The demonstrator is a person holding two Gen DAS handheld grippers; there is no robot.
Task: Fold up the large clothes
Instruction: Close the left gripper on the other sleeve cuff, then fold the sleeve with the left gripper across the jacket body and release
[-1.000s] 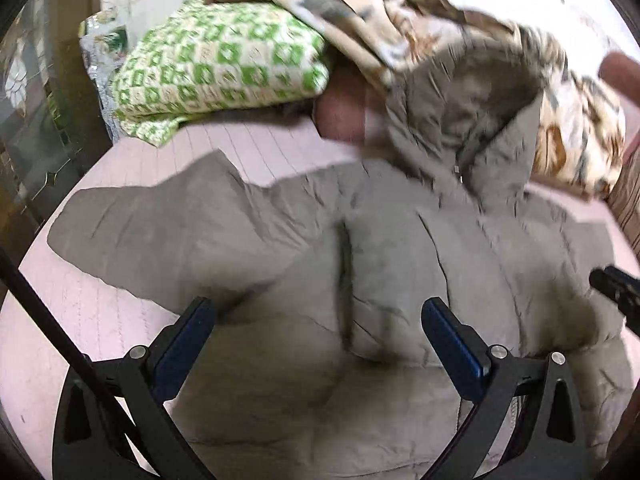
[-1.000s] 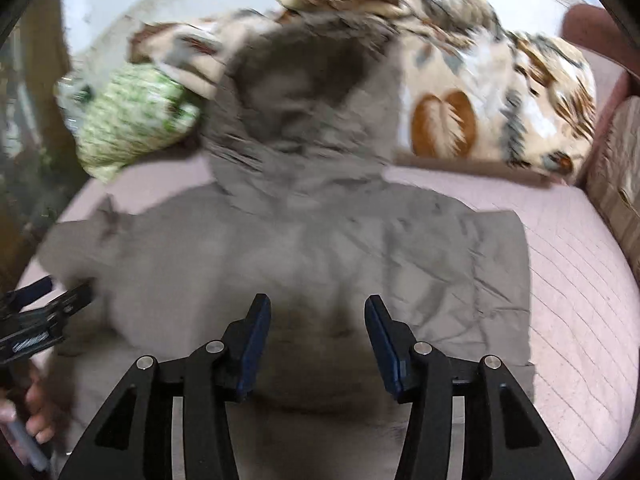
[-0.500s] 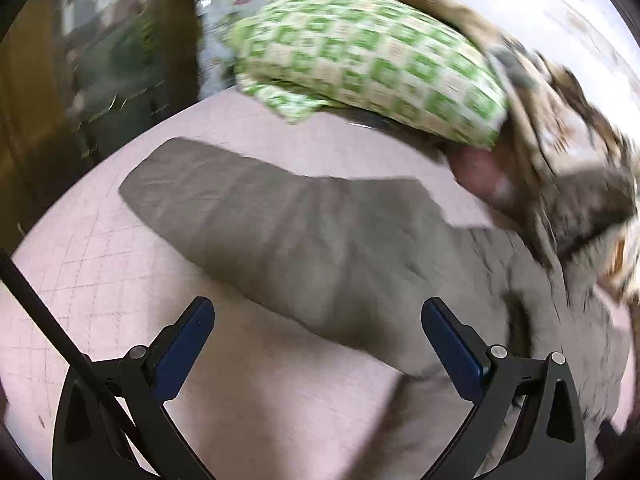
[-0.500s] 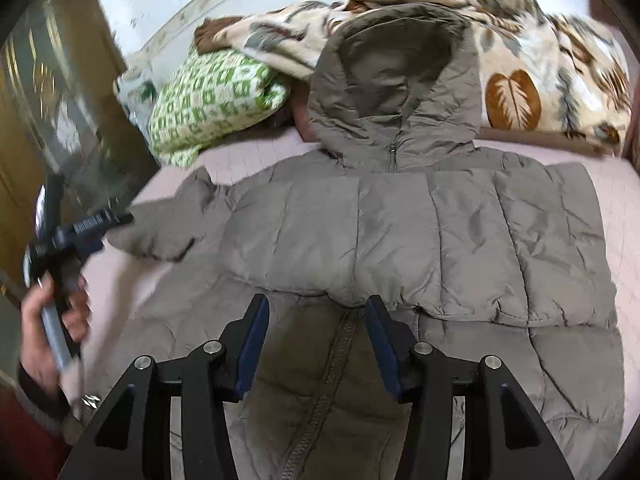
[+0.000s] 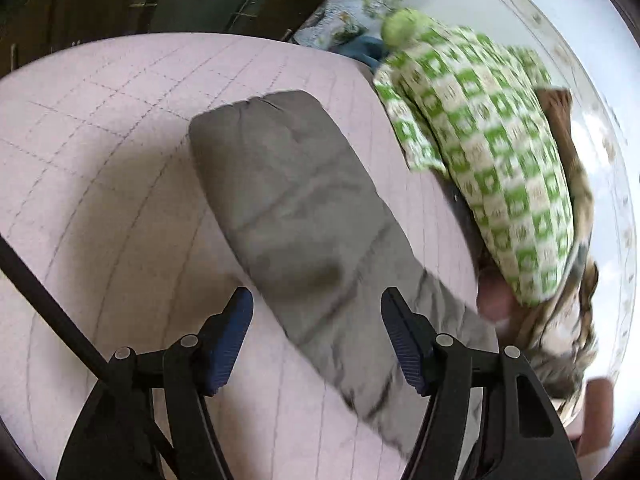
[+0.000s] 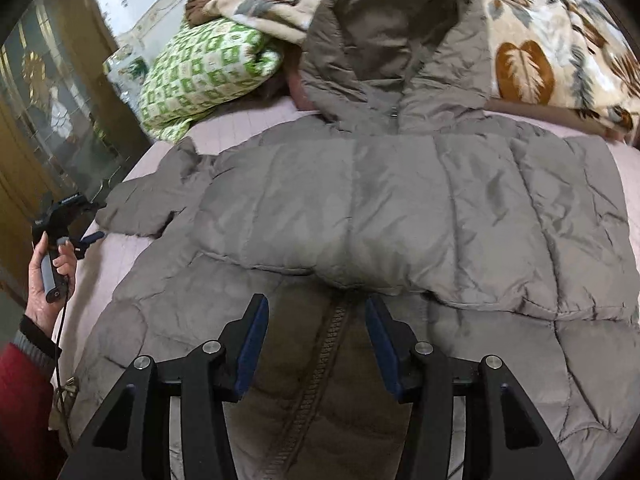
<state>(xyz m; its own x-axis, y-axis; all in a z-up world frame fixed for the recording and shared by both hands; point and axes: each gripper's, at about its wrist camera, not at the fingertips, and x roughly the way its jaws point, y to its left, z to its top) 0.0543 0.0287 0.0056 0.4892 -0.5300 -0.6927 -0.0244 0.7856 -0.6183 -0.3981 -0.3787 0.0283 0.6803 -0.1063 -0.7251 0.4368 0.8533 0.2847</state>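
Note:
A grey-brown hooded puffer jacket (image 6: 400, 208) lies front up on the pink quilted bed (image 6: 224, 128), its hood (image 6: 384, 32) towards the pillows and one sleeve folded across the chest. Its other sleeve (image 5: 304, 216) stretches out to the left, cuff far from the body. My left gripper (image 5: 316, 336) is open, with its fingers on either side of that sleeve, just above it; it also shows in the right wrist view (image 6: 76, 220) at the bed's left edge. My right gripper (image 6: 316, 336) is open and empty over the jacket's zipper (image 6: 320, 364).
A green checked pillow (image 5: 488, 168) and a leaf-patterned blanket (image 6: 552, 56) lie at the head of the bed. A dark wood and glass cabinet (image 6: 44, 112) stands along the bed's left side. Bare pink sheet (image 5: 100, 184) lies left of the sleeve.
My left gripper has swung left from the jacket's body to the outstretched sleeve and narrowed its opening. My right gripper has drawn back a little from the hood towards the zipper.

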